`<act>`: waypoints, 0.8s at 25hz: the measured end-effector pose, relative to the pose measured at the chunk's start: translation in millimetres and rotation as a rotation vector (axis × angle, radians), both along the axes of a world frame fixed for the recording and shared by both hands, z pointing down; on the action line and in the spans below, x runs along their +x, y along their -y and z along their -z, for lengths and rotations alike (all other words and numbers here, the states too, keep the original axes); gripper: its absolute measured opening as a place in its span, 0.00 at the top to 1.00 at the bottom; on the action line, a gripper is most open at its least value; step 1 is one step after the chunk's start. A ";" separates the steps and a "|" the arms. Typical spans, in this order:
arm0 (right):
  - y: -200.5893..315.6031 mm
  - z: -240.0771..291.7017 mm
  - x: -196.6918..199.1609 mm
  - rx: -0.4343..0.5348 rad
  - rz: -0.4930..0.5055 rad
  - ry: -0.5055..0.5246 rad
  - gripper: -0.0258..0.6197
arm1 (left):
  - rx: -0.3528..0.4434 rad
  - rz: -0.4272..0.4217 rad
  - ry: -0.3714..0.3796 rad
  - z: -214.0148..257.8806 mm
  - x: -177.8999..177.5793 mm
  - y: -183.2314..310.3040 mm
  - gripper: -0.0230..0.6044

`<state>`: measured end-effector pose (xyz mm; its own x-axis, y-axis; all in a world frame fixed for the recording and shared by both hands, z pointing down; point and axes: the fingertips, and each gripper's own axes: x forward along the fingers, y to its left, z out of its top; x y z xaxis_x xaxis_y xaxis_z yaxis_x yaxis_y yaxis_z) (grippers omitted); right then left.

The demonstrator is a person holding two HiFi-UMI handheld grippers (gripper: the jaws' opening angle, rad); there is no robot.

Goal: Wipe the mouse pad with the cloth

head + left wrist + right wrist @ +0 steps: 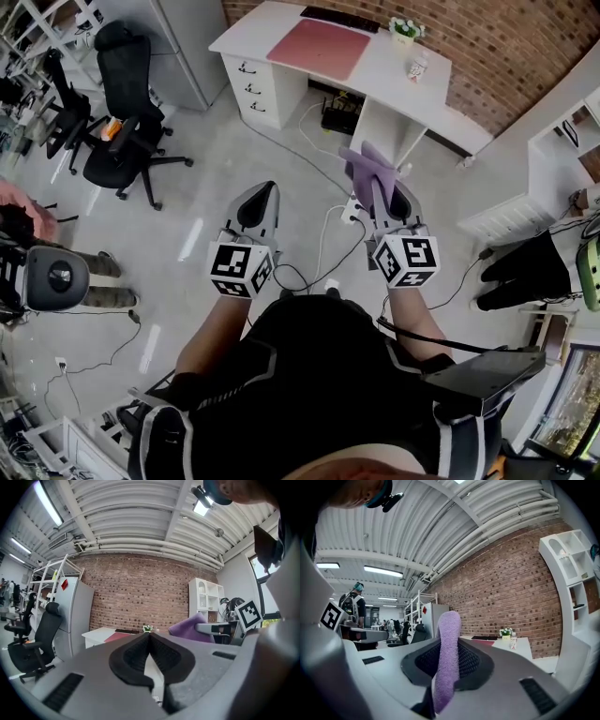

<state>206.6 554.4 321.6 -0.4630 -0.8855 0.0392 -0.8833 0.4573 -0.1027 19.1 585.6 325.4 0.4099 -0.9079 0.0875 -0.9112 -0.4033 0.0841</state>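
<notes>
The right gripper [449, 641] is clamped on the purple cloth [449, 620], which stands up between the jaws as a folded strip, its lower end hidden there. The left gripper [150, 637] is closed and empty. The pink mouse pad [322, 47] lies flat on the far white desk [398, 89], well apart from both grippers, its surface detail too small to make out. A potted plant [405, 30] stands to its right. Black office chairs [127, 103] are noted far left, and cables [319, 239] trail across the floor before the desk.

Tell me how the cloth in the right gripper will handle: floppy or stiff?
Likely floppy: the cloth bulges softly between the shut jaws of the right gripper, its free end in loose folds. Probably light; its fuzzy nap may drag rather than slide on the mouse pad.
</notes>
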 end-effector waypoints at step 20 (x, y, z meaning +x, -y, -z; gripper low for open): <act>47.4 -15.6 -57.2 -0.017 0.011 -0.028 0.87 | -0.026 -0.011 -0.042 -27.2 -55.7 45.5 0.96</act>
